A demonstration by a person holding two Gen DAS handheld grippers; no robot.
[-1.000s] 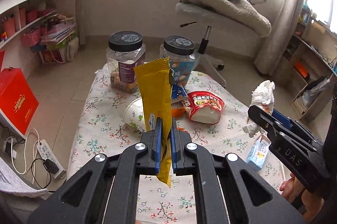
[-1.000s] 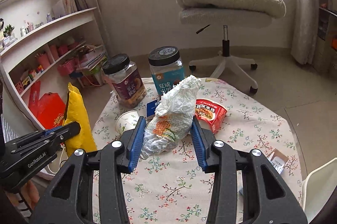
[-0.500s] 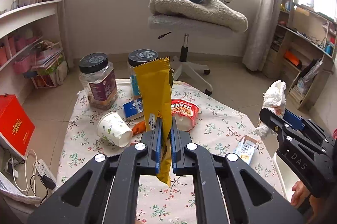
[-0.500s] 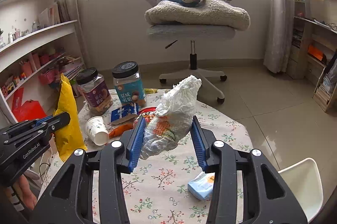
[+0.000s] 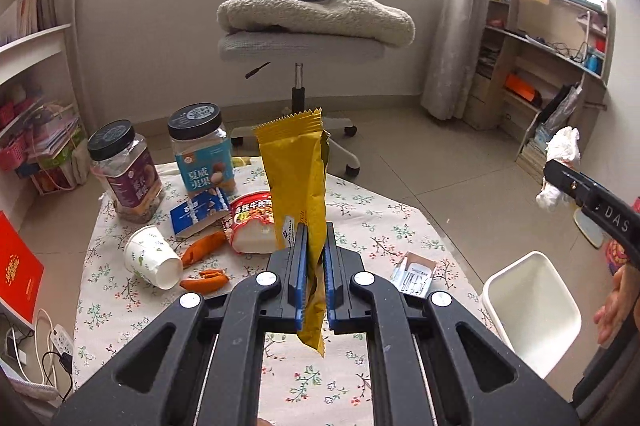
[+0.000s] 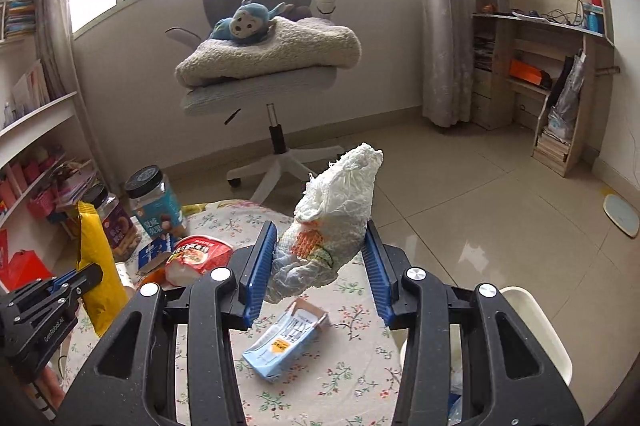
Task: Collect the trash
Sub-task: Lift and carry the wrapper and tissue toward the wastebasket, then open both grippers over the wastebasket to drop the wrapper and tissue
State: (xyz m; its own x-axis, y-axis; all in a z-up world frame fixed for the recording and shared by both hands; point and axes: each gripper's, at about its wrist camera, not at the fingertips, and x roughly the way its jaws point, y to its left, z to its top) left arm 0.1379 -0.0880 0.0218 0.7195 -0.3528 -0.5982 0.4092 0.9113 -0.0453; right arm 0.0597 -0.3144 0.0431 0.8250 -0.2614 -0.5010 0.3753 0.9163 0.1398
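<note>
Trash is held in both grippers above the floral tabletop (image 5: 132, 310). The left gripper (image 5: 311, 258) is closed tight on a long yellow foil snack wrapper (image 5: 298, 177), whose long axis stands almost upright between the blue pads. The right gripper (image 6: 318, 262) is about half closed on a crumpled white plastic bag with orange print (image 6: 332, 218), tilted up and to the right. The white plastic bin (image 5: 528, 310) stands on the floor just beside the right edge of the tabletop, low and to the right of both loads. I judge the right gripper is nearer to it, so it can release first.
</note>
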